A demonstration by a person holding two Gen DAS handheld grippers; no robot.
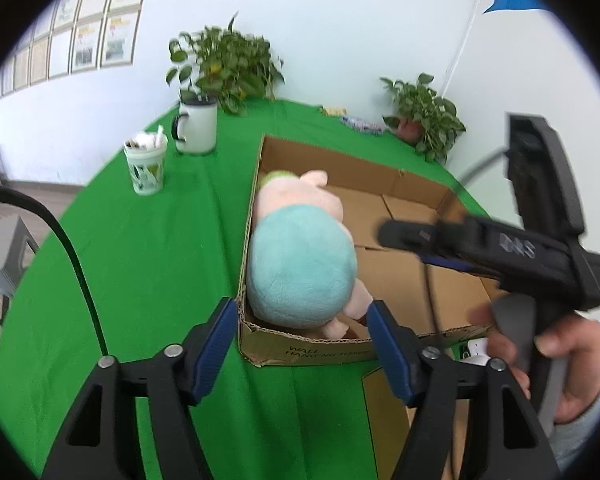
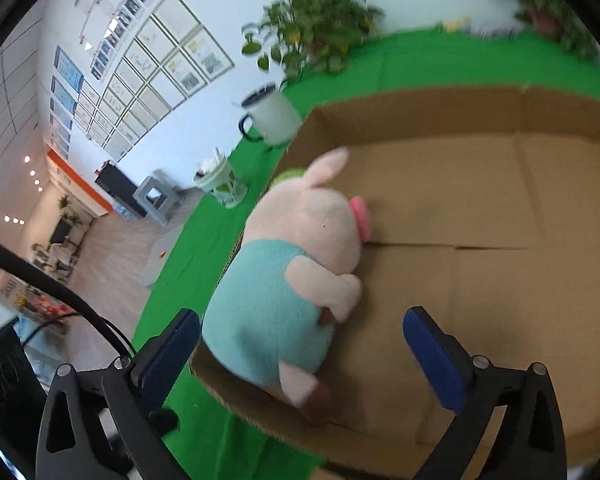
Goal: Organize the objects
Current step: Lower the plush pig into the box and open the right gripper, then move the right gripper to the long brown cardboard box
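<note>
A plush pig (image 1: 300, 268) with a teal body and pink head lies on its side at the left end of an open cardboard box (image 1: 404, 188). My left gripper (image 1: 302, 306) hovers open just in front of the box's near wall, with nothing between its blue pads. In the right wrist view the pig (image 2: 284, 292) rests against the box's left wall (image 2: 420, 116), snout toward the box middle. My right gripper (image 2: 300, 316) stands wide open above the pig's lower body, its pads clear of it. A person's hand (image 1: 572, 352) grips the right gripper's handle.
The box sits on a green tablecloth (image 1: 140, 280). A white mug (image 1: 196, 128) and a patterned cup (image 1: 146, 168) stand to its left. Potted plants (image 1: 224, 64) (image 1: 424, 112) line the back edge. A grey stool (image 1: 0, 256) stands beyond the table's left edge.
</note>
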